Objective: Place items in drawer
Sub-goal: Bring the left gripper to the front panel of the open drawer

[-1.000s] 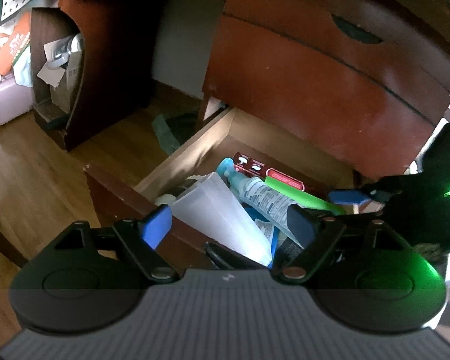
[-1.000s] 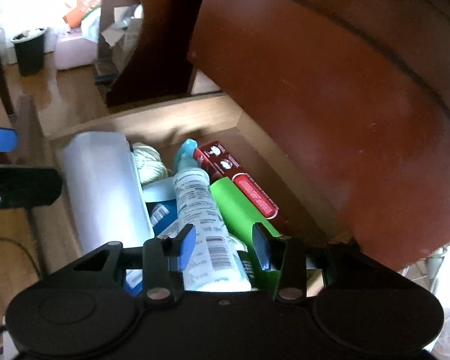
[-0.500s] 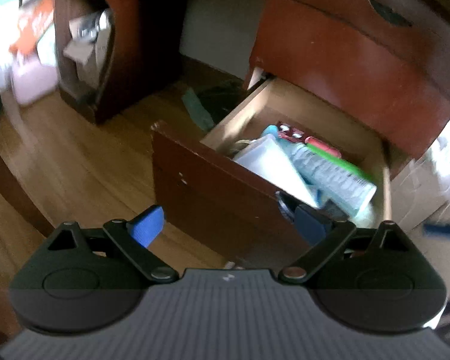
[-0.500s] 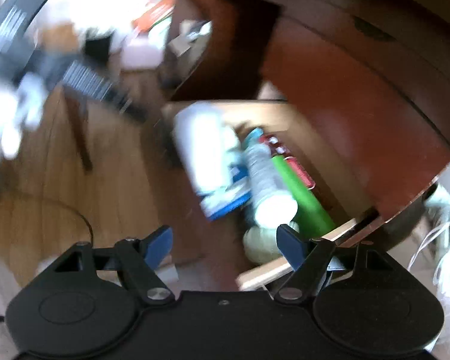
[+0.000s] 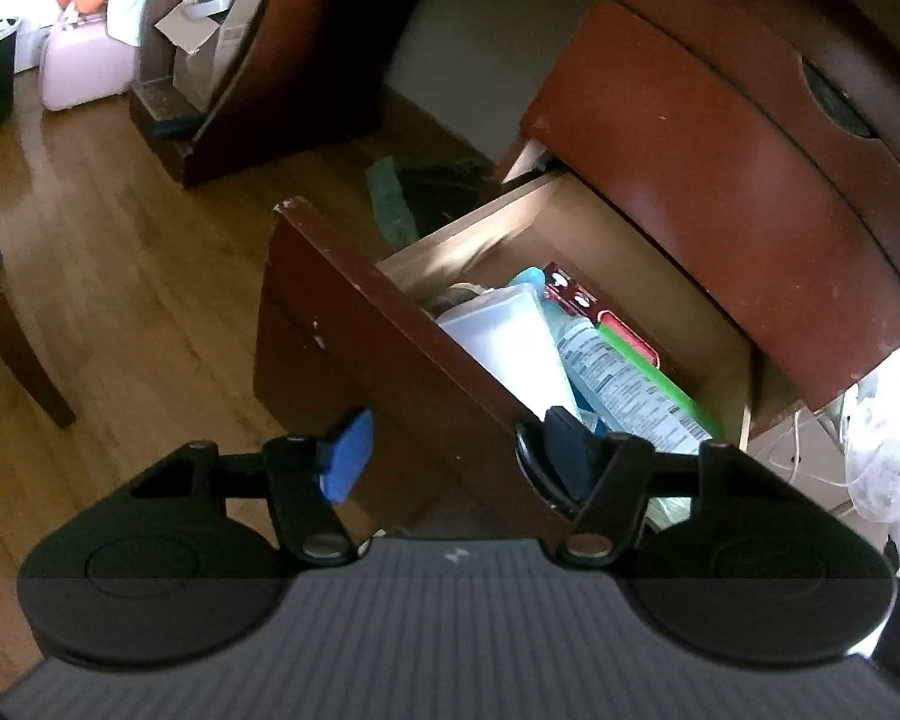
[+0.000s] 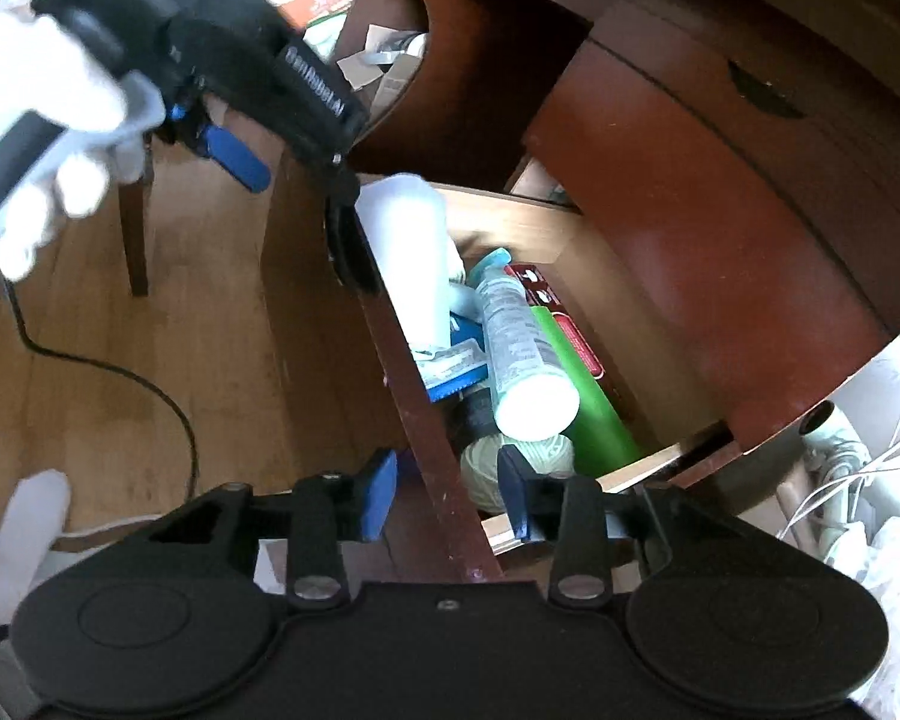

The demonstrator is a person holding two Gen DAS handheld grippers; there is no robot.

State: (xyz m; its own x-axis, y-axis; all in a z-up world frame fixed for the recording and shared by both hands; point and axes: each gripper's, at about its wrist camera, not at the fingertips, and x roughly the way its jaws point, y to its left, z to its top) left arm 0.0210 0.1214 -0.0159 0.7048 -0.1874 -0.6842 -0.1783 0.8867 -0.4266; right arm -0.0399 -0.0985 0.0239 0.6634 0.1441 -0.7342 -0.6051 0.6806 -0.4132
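The bottom drawer (image 5: 354, 324) of a red-brown desk stands pulled out. In it lie a clear plastic tub (image 5: 504, 342), a white labelled bottle with a teal cap (image 6: 519, 348), a green tube (image 6: 588, 396), a red box (image 6: 570, 330), a blue packet (image 6: 456, 366) and a pale ball of yarn (image 6: 540, 456). My left gripper (image 5: 456, 462) is open and empty, straddling the drawer's front panel; it also shows in the right wrist view (image 6: 294, 138). My right gripper (image 6: 447, 489) is open and empty, straddling the same front panel (image 6: 426, 420) near its right end.
A closed upper drawer (image 5: 720, 180) overhangs the open one. Wooden floor (image 5: 120, 276) lies to the left, with a chair leg (image 6: 135, 228) and a black cable (image 6: 150, 390). A cluttered shelf unit (image 5: 210, 60) stands behind. White cables and bags (image 6: 870, 510) lie at the right.
Both grippers have pulled back out of the drawer to its front panel. My right gripper has opened wider. The bottle now lies in the drawer.
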